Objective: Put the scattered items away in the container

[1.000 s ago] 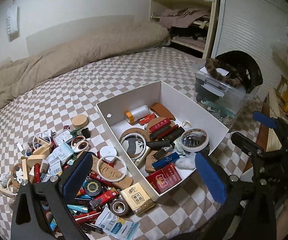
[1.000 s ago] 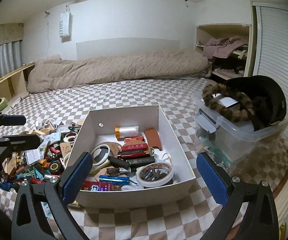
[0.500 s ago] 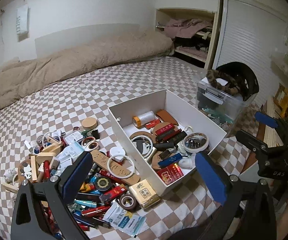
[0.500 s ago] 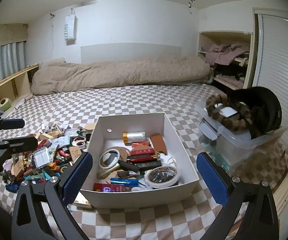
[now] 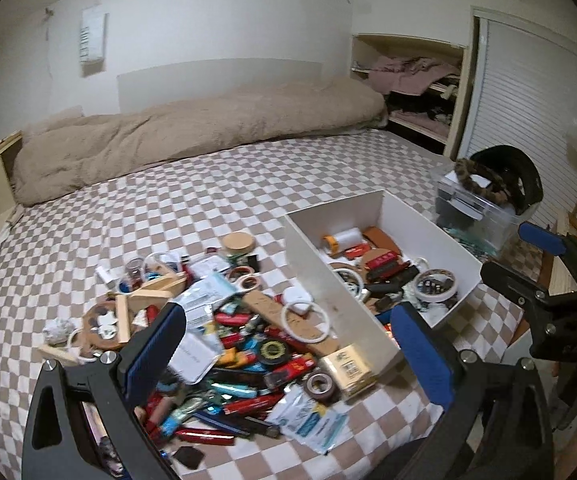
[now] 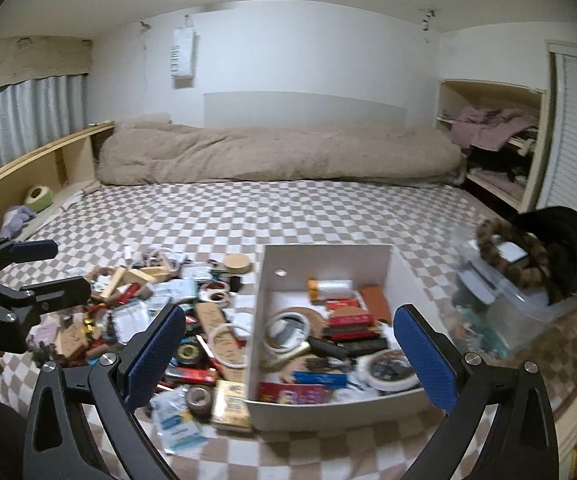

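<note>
White box [image 5: 372,216] looks farther off now; both grippers' fingers stay apart, empty.

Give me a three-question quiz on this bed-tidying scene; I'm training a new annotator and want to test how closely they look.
1. True or false: the left gripper is shut on an item from the pile.
2. Multiple choice: the round wooden lid lies (A) inside the white box, (B) on the checkered bedspread at the pile's far edge, (C) in the clear plastic bin.
3. Fill in: the big roll of white tape lies in the near corner of the ____.

Key:
1. False; its jaws are wide open and empty, as are those of the right gripper.
2. B.
3. white box.
</note>
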Motion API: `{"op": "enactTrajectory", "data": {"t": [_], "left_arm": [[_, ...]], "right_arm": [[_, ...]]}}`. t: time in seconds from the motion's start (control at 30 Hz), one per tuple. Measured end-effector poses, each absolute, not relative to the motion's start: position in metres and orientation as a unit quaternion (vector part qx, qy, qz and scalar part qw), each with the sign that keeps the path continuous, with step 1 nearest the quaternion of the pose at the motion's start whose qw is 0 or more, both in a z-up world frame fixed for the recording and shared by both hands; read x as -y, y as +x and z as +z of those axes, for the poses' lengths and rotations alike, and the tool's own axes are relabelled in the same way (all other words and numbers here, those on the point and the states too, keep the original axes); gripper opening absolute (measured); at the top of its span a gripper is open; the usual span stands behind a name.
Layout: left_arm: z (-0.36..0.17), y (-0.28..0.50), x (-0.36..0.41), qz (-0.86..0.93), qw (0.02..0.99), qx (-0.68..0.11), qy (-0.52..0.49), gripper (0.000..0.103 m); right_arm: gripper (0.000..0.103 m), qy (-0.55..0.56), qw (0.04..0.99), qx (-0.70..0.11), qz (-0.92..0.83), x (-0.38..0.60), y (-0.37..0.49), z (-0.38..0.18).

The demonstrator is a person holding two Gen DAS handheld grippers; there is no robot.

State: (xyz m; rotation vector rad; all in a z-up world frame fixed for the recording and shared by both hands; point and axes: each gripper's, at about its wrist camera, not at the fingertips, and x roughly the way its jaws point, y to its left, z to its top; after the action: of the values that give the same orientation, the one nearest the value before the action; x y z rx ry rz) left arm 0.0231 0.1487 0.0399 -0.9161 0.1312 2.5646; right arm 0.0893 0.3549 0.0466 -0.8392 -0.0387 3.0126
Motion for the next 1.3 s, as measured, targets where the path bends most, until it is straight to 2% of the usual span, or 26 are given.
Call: {"op": "enactTrajectory", "data": {"t": [0.73, 1.3], "left_arm": [[0.038, 0.029, -0.029, 0.947, 0.091, -0.03, -0.306, 0.103], [-0.017, -0.003, 0.042, 0.942, 0.03, 0.019, -0.333, 0.103]], "right_arm": [[0.103, -0.269, -0.076, 0.015, 0.96, -0.255, 0.052, 0.034], [0.103, -0.297, -0.116, 0.001, 0.948, -0.216, 0.015, -0.016]]}}
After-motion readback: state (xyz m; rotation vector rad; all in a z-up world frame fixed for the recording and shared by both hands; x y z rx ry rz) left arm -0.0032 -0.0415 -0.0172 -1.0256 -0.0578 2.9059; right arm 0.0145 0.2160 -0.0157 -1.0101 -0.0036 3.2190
